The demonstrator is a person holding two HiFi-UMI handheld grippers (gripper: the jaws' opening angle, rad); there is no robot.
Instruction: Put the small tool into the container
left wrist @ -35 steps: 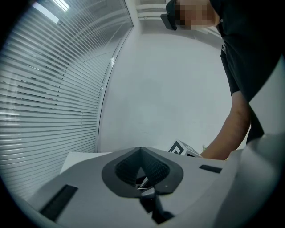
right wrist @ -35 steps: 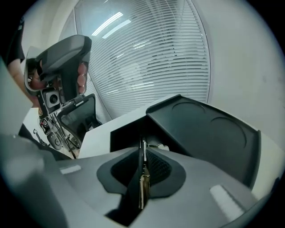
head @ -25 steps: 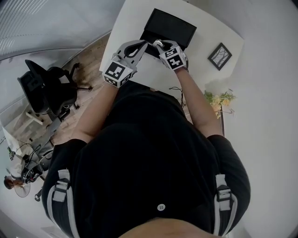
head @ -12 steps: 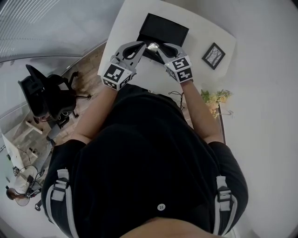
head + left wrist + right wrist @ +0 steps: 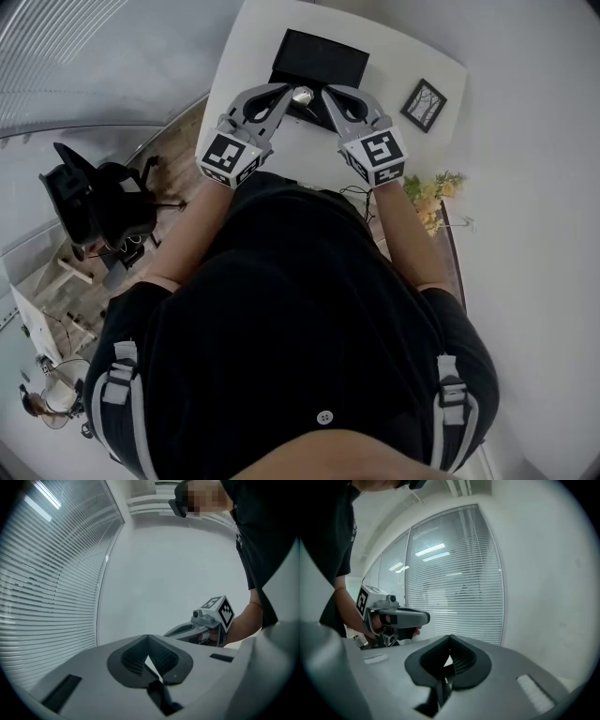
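Note:
A small silvery tool [image 5: 302,95] hangs between the tips of my two grippers, over the near edge of a flat black container [image 5: 321,56] on the white table [image 5: 251,58]. My right gripper [image 5: 325,92] reaches it from the right, and its jaws [image 5: 447,667] are closed on a thin dark piece. From the left, my left gripper [image 5: 287,91] comes up almost against the tool. Its jaws [image 5: 151,665] stand shut with only a sliver of light between the pads. Each gripper view shows the other gripper [image 5: 206,625] [image 5: 393,616] close by. The container's inside is dark.
A small framed picture [image 5: 424,103] lies on the table right of the container. Flowers [image 5: 433,202] stand by my right forearm. A black office chair [image 5: 89,202] is on the floor to the left. Window blinds [image 5: 454,583] and a plain wall surround the table.
The right gripper has drawn back toward me and tilted flatter, its tip staying at the tool. The left gripper has barely moved. The tool remains over the container's near edge.

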